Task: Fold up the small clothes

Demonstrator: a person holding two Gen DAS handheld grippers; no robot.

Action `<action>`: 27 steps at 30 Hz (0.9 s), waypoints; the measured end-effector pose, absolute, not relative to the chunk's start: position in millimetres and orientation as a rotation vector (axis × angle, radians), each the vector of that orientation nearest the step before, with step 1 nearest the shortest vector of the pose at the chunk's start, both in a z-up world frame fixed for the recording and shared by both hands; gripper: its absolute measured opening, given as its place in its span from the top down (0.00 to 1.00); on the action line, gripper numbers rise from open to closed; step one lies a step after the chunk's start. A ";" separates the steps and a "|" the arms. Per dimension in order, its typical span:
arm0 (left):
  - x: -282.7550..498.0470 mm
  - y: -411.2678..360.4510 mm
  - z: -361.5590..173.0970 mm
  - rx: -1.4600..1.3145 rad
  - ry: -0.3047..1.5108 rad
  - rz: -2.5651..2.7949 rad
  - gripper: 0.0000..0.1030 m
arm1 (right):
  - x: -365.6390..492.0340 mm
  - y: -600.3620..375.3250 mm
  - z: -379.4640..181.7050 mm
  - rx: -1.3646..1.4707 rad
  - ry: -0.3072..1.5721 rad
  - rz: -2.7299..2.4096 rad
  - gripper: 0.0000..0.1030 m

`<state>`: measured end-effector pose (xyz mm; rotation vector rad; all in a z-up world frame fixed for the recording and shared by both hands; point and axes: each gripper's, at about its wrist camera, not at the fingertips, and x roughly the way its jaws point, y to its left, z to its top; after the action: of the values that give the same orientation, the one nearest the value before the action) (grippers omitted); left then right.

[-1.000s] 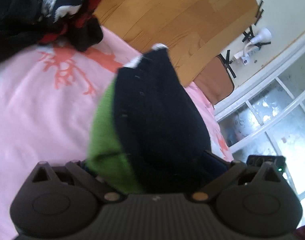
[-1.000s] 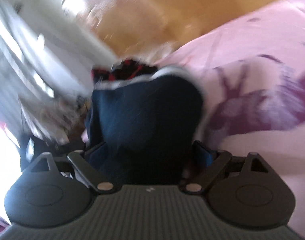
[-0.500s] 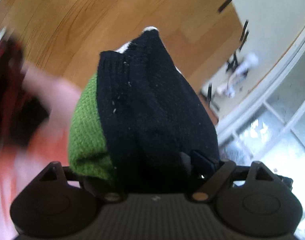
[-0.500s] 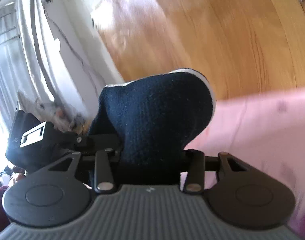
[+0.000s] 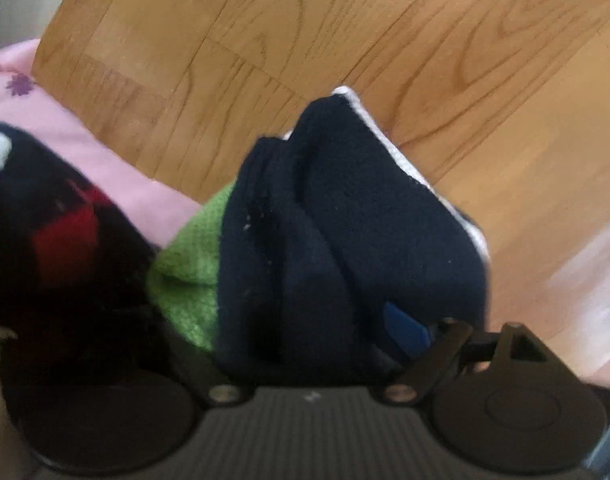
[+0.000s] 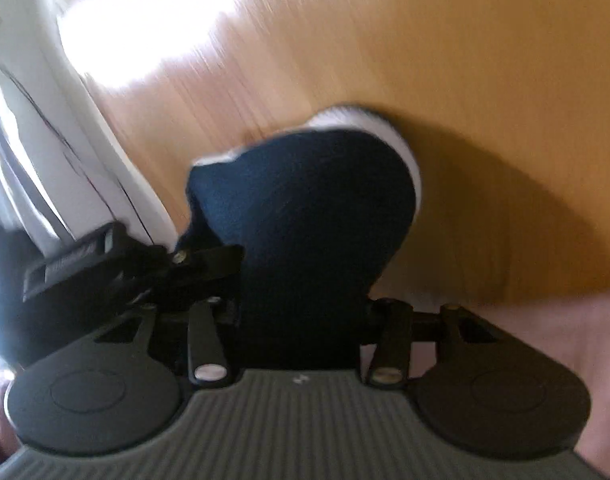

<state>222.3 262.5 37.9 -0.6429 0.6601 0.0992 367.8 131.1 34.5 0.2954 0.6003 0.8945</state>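
Navy knit, the sock (image 5: 345, 240) with a green patch stands bunched up between the fingers of the left gripper (image 5: 313, 344), clamped on it over wooden floor (image 5: 385, 40). The right gripper (image 6: 301, 316) pinches the same sock (image 6: 305, 208). Pink bedding (image 5: 85, 140) lies at 9 o'clock, black-and-red clothes (image 5: 53, 240) beside it.

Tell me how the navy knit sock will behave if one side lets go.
The navy knit sock bunches in folds in the left tool, so it is probably floppy and would droop from the right tool. Its fuzzy knit likely grips rather than slips. It looks light.
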 end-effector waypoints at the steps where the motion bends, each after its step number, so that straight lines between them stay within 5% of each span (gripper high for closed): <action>1: 219.4 257.7 40.2 -0.616 0.643 0.096 0.15 | 369.4 143.3 23.4 0.218 0.641 0.856 0.36; 16: 0.6 127.0 81.2 -0.219 0.334 0.154 0.00 | 186.8 40.5 50.7 0.191 0.432 0.633 0.14; 27: -33.2 110.7 55.9 -0.196 0.410 0.215 0.00 | 128.0 16.2 22.0 0.302 0.478 0.496 0.09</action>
<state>-33.2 110.7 55.9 -0.1964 0.4098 0.2149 128.0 16.2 22.0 0.3015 0.4780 0.4956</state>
